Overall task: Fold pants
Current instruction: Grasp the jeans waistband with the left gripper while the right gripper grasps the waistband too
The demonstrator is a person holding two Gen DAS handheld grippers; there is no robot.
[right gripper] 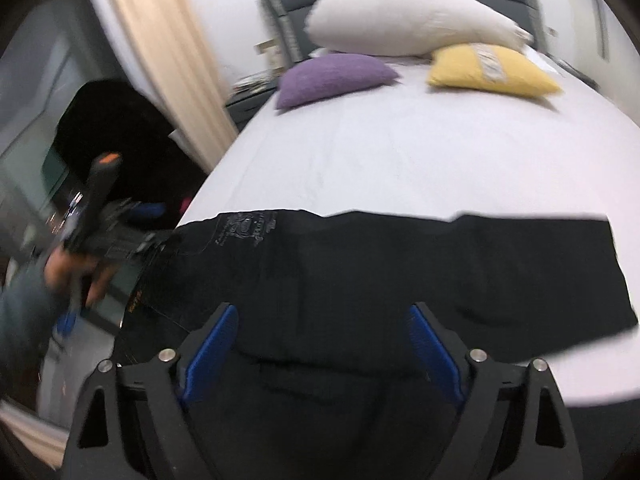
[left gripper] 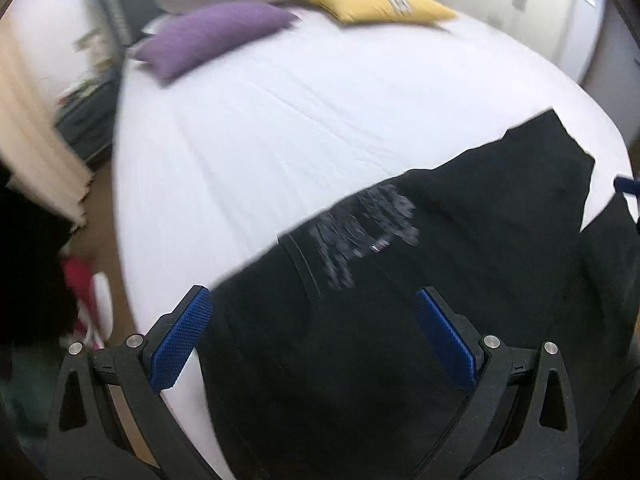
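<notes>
Black pants [right gripper: 400, 264] under both; only right view shows left gripper [right gripper: 150, 224].

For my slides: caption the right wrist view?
Open right tool above black pants spread on a white bed.

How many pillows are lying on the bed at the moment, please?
3: a white pillow against the headboard, a purple pillow in front of it on the left, and a yellow pillow on the right. Others could be hidden behind them.
</notes>
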